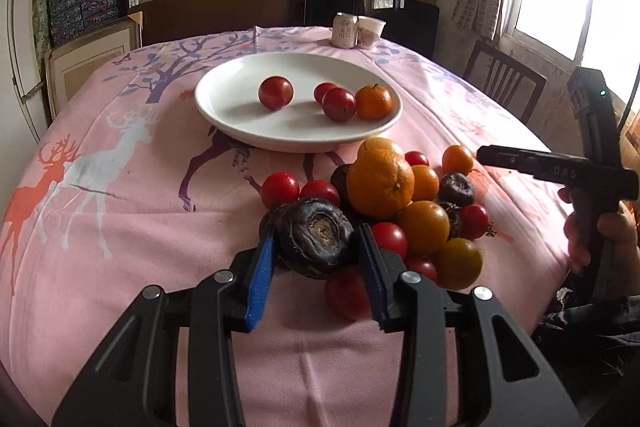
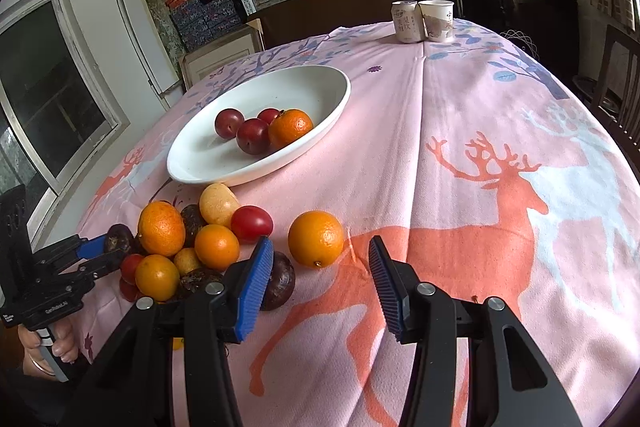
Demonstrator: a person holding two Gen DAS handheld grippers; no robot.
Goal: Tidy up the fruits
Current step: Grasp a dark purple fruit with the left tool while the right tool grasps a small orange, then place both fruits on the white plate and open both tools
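While the smooth white plate (image 1: pixel 224 115) holds three glossy plums and a mandarin (image 1: pixel 373 101), the left gripper (image 1: pixel 316 247) pinches a wrinkled dark fruit (image 1: pixel 316 237), the right gripper (image 2: pixel 320 267) spread wide.

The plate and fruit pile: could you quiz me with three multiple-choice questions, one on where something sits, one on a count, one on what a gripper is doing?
1. Where do the can and cup stand?
A. on the plate
B. at the table's far edge, beyond the plate
C. in the fruit pile

2. How many fruits lie on the plate?
A. two
B. four
C. seven

3. What is the left gripper doing?
A. its fingers sit on either side of a dark wrinkled fruit
B. it holds the cup
C. it rests on the plate

Answers: 1 B, both views show them side by side past the plate. 2 B, three red fruits and one orange lie on it. 3 A, the blue pads flank the dark fruit at the near edge of the pile; the right gripper is open near a lone orange.
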